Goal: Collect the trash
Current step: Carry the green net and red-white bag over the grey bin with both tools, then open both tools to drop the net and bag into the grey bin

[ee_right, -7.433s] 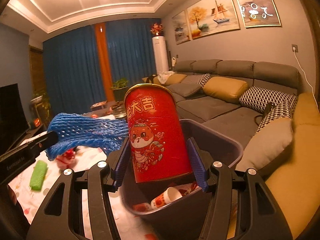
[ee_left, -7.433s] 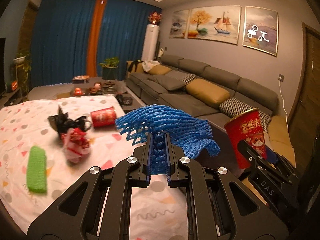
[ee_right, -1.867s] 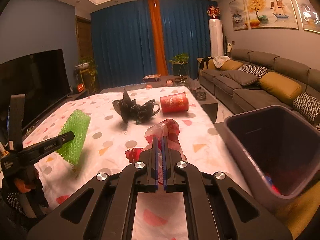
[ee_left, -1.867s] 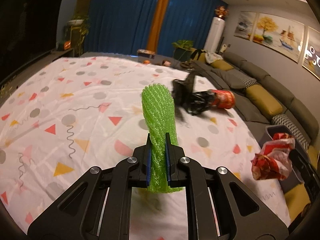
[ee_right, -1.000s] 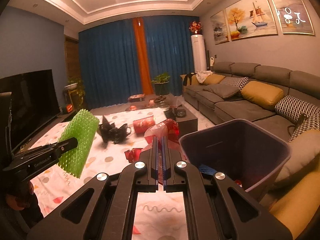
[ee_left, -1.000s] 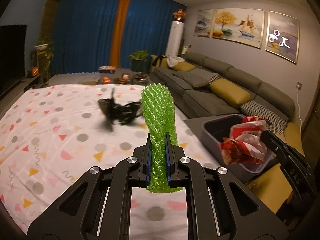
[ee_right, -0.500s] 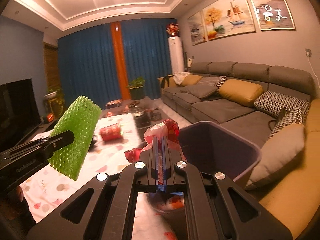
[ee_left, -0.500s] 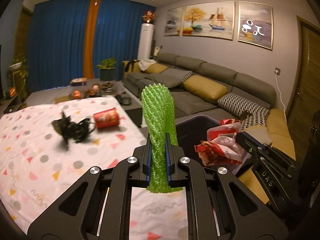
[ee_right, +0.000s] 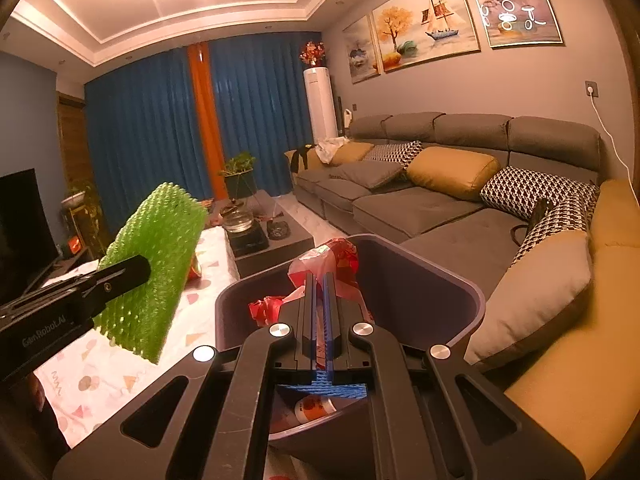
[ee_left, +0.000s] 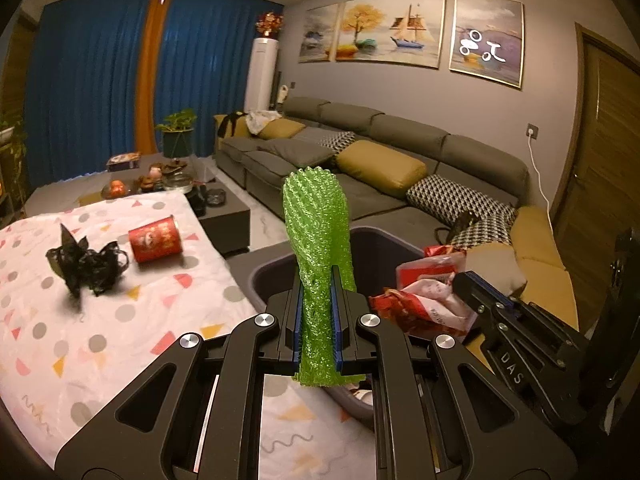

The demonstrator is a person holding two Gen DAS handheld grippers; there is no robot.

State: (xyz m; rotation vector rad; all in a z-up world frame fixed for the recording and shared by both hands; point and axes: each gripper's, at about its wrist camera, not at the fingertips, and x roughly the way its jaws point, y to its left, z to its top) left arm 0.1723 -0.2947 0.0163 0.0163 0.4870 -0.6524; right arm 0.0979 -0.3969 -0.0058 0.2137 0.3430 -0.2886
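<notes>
Two views of a dim living room, each looking out along a hand-held gripper.

In the left wrist view, the left gripper (ee_left: 317,300) fills the lower centre of the frame. Its two fingers are clamped on a green foam net sleeve (ee_left: 318,240) that stands upright between them, its top rising to the middle of the picture. Just behind the sleeve sits a grey bin (ee_left: 260,276), its rim curving across the centre. At lower right the right gripper (ee_left: 466,282) reaches in from the side, closed on a crumpled red and white wrapper (ee_left: 424,300) held over the bin's opening. At left, a table covered by a white cloth with coloured dots and triangles (ee_left: 100,320) carries two more pieces of trash — a crumpled black bag (ee_left: 86,260) and, just right of it, a red can (ee_left: 156,240) lying on its side. A grey sofa (ee_left: 400,152) with yellow and patterned cushions runs along the right wall.

In the right wrist view, the right gripper (ee_right: 318,280) sits at lower centre, fingers pressed together on the wrapper (ee_right: 332,260), directly above the bin (ee_right: 440,292). Blue netting (ee_right: 324,390) and a small cup (ee_right: 314,406) lie inside it. At left, the left gripper (ee_right: 136,272) holds the green sleeve (ee_right: 156,268) tilted, beside the bin and above the table cloth (ee_right: 100,376).
</notes>
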